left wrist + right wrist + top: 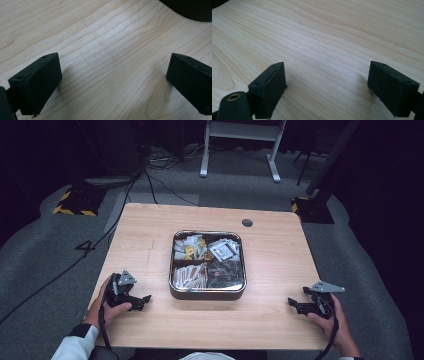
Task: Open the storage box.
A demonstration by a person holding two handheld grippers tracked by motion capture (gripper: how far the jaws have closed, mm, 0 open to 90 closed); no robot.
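Observation:
A square metal tray [207,292] with four compartments sits in the middle of the wooden table [150,235]; it holds several small packets, white and yellow at the back, brown sticks front left, dark ones front right. My left gripper [142,301] rests near the table's front left, held by a hand, jaws wide apart over bare wood [112,72]. At the front right my right gripper [294,304] lies in the other hand, also open with nothing between its jaws [327,77]. Both point inward toward the tray.
A dark round cable hole [247,223] lies in the table's back right. Beyond the table are cables, a white desk frame [240,140] and yellow-black striped bases on grey carpet. The tray's dark corner [190,10] shows at the left gripper view's top right.

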